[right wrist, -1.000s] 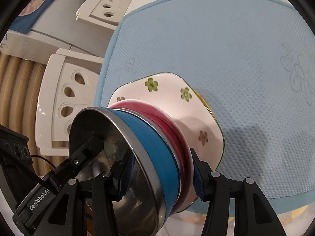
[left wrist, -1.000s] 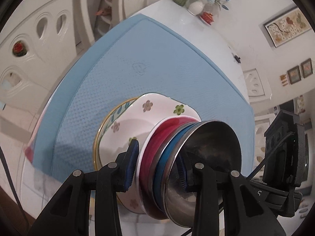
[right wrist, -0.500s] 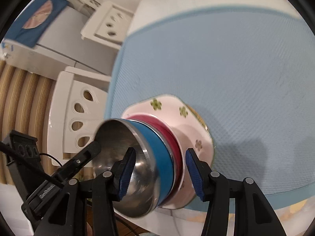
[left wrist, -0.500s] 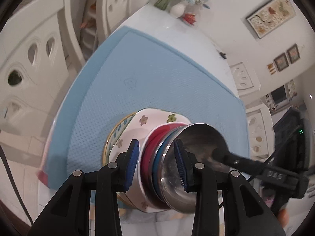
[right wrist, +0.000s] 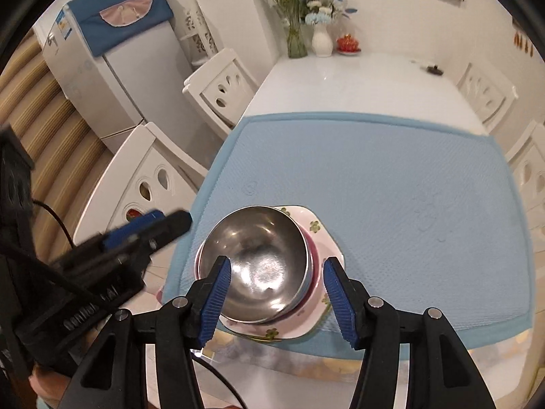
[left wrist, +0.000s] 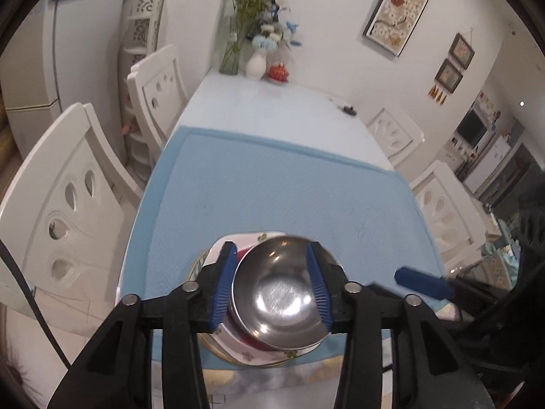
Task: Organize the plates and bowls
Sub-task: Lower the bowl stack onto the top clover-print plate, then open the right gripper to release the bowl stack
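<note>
Steel bowl [left wrist: 277, 298] [right wrist: 255, 266] tops a nested stack at the near edge of the surface, towards its left corner. Under it a red bowl [right wrist: 315, 262], only a sliver showing; a blue one may sit between, hard to tell from this angle. Below those, a floral square plate [right wrist: 318, 235] [left wrist: 253, 358], then the rim of a yellow-edged plate [left wrist: 196, 266]. The stack rests on the blue mat [left wrist: 282, 184] [right wrist: 391, 184], overhanging its near edge slightly.

Left gripper [left wrist: 270, 289]: jaws spread, blue pads either side of the steel bowl, apparently raised above it and gripping nothing. Right gripper [right wrist: 277, 301]: jaws likewise parted, clear of the stack, nothing held.

Further along the mat, bare blue cloth. Beyond, white surface [right wrist: 357, 85] [left wrist: 272, 109]. At the far edge: glass vase with greenery [right wrist: 294, 37], white vase [right wrist: 322, 44] [left wrist: 255, 64], small red ornament [right wrist: 347, 42] [left wrist: 278, 72].
</note>
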